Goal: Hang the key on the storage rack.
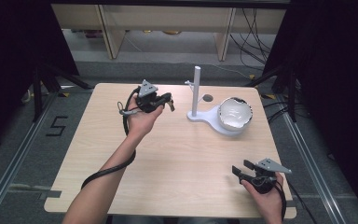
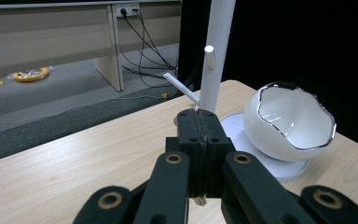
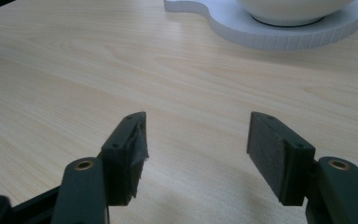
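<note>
Closest to the high camera is your right gripper (image 1: 241,171), low near the counter's (image 1: 177,158) front right corner, fingers (image 3: 279,154) wide apart with nothing between them. Its own view shows the pads: the left one looks frayed and peeling, the right one flat and dark.

Your left gripper (image 1: 170,104) is up off the counter near the back, fingers pressed together; its own view shows a tiny pale bit pinched between them, and you can't tell what it is.

The stand (image 1: 195,91) sits just right of it: a white post with short pegs on a flat white base with a ribbed edge. The bowl (image 1: 234,113) rests on that base, glossy white, egg-shell shaped with a jagged dark-lined rim.

Only readable writing: a "5" (image 1: 57,125) taped on the floor, left of the counter.
</note>
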Tool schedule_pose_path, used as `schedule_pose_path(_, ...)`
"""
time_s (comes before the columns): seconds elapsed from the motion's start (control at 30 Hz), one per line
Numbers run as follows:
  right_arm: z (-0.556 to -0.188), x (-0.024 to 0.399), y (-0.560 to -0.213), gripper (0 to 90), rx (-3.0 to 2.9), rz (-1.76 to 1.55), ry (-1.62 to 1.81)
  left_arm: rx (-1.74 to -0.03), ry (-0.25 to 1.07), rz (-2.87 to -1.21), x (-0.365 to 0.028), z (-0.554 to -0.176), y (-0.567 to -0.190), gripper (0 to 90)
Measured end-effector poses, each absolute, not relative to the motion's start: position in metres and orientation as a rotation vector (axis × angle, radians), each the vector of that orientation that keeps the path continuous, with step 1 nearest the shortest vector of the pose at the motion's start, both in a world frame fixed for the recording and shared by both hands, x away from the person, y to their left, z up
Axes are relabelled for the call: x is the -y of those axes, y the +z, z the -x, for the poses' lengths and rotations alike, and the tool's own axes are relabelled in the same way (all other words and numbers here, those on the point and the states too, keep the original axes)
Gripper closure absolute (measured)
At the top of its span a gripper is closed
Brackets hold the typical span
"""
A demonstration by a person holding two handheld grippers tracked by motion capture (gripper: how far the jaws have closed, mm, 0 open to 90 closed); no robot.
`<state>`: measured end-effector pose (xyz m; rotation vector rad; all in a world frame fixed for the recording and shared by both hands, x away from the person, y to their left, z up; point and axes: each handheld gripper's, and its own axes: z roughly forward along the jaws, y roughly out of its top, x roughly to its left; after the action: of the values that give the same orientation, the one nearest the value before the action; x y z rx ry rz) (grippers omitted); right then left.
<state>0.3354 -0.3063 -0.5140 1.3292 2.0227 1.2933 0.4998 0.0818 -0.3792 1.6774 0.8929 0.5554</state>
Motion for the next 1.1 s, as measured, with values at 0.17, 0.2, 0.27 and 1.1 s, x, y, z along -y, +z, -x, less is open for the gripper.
schedule_pose_path(0.17, -0.335, 0.307, -0.514, 38.9, -2.018, -1.324, 1.293, -0.892, 0.57, -1.672, -0.076, -0.506, -0.377, 89.0)
schedule_pose_path(0.2, -0.335, 0.307, -0.514, 38.9, -2.017, -1.329, 1.296, -0.895, 0.563, -1.669, -0.075, -0.507, -0.377, 89.0)
schedule_pose_path(0.27, -0.334, 0.306, -0.514, 38.9, -2.026, -1.359, 1.302, -0.892, 0.567, -1.669, -0.072, -0.509, -0.374, 89.0)
schedule_pose_path(1.1, -0.334, 0.306, -0.514, 38.8, -1.998, -1.352, 1.327, -0.886, 0.591, -1.659, -0.057, -0.525, -0.361, 88.9)
